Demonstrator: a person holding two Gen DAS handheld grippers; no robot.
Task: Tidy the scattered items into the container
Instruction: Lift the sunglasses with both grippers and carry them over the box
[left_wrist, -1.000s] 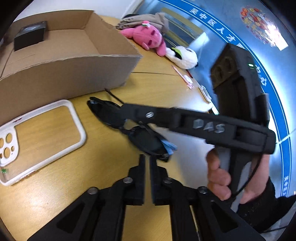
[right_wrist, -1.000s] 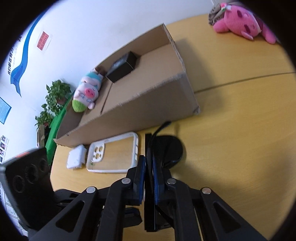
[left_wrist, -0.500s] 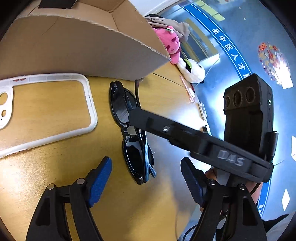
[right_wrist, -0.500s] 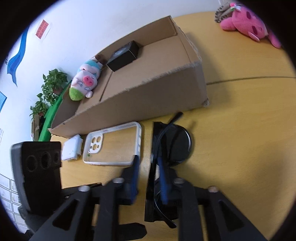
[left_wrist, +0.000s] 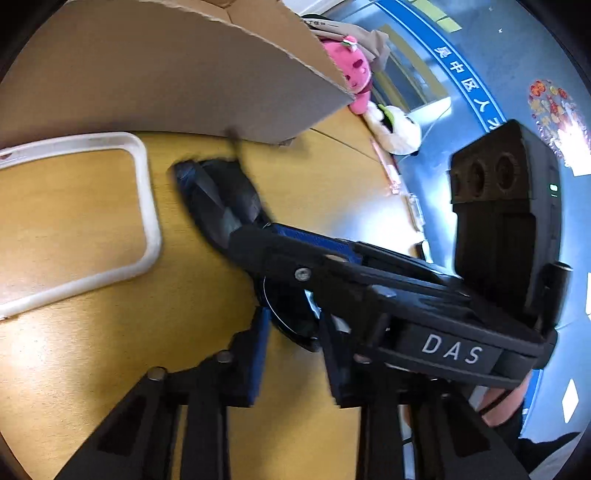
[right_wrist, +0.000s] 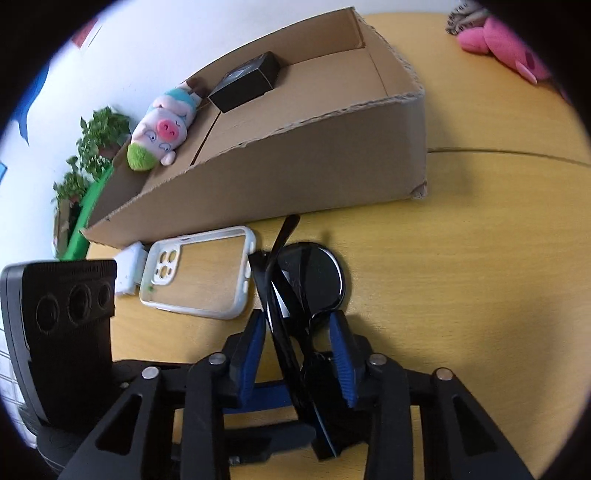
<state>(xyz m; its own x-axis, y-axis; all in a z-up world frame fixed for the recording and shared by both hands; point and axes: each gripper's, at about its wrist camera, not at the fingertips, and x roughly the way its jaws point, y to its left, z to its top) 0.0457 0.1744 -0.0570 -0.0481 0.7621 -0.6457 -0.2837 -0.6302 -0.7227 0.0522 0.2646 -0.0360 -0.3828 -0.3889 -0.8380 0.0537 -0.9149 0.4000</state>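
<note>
Black sunglasses (right_wrist: 314, 280) lie folded on the wooden table in front of the cardboard box (right_wrist: 295, 162). My right gripper (right_wrist: 301, 350) is open, its blue pads either side of the glasses. In the left wrist view the sunglasses (left_wrist: 225, 199) are blurred, and my left gripper (left_wrist: 293, 354) is open around their near lens, with the right gripper crossing over it. A white phone case (right_wrist: 199, 273) lies left of the glasses and shows in the left wrist view (left_wrist: 74, 221). The box holds a black box (right_wrist: 245, 81) and a pig plush (right_wrist: 162, 129).
A small white item (right_wrist: 129, 266) lies beside the phone case. A pink plush (left_wrist: 352, 70) and a white plush (left_wrist: 397, 127) lie by the table's far edge, with a pink pen (left_wrist: 386, 166) near them. Potted plants (right_wrist: 92, 147) stand beyond the box.
My right gripper, shut on the sunglasses a second ago, has opened and they lie on the table. My left gripper opened wide, then moved in around the near lens.
</note>
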